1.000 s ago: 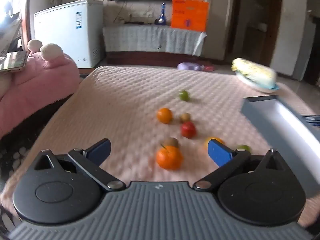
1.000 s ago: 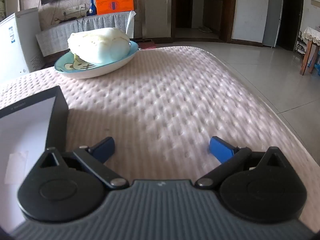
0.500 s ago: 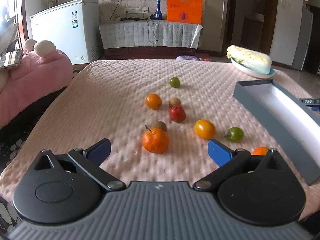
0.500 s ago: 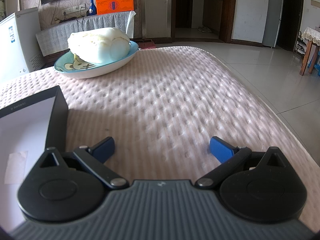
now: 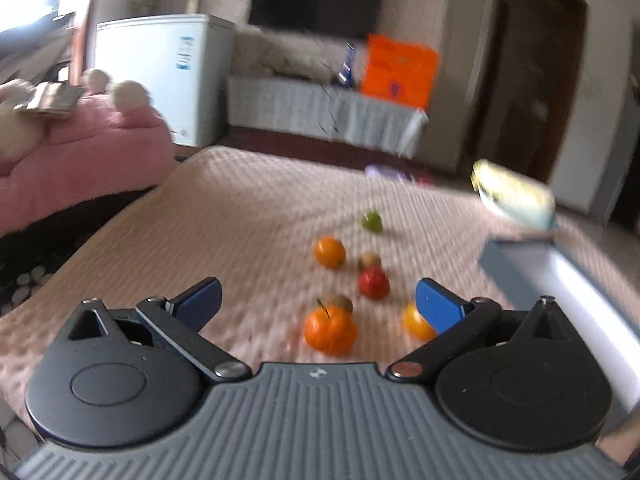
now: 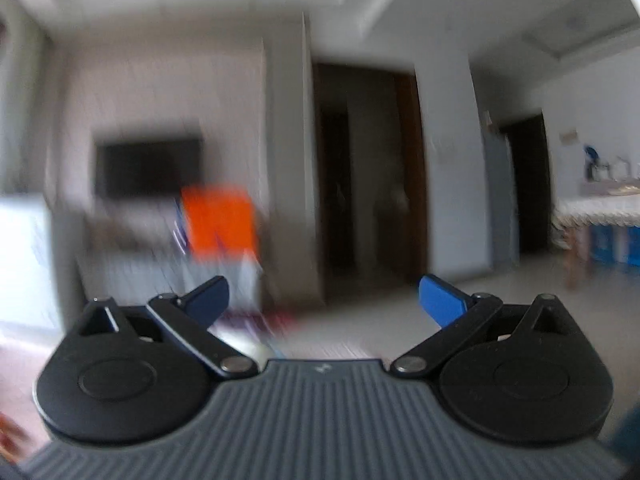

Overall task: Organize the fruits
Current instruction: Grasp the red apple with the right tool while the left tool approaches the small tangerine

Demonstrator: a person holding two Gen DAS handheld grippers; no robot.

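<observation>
change: right gripper (image 6: 323, 296) swings up off table since 0.5 s ago, sees room only, blurred
left gripper (image 5: 318, 300): jaws apart, empty, nearing big orange (image 5: 330, 330)
fruits: loose on pink cover (image 5: 248, 216), gray box (image 5: 520, 268) to right
task: nothing sorted yet

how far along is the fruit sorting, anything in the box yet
Nothing looks done. The visible fruits all lie loose on the pink cover: the stemmed orange, red fruit, far orange, green fruit and yellow fruit. The visible part of the grey box shows no fruit. Nothing is in hand: the left gripper is open above the fruits, and the right gripper is open, pointing into the room. All the sorting remains.
</observation>
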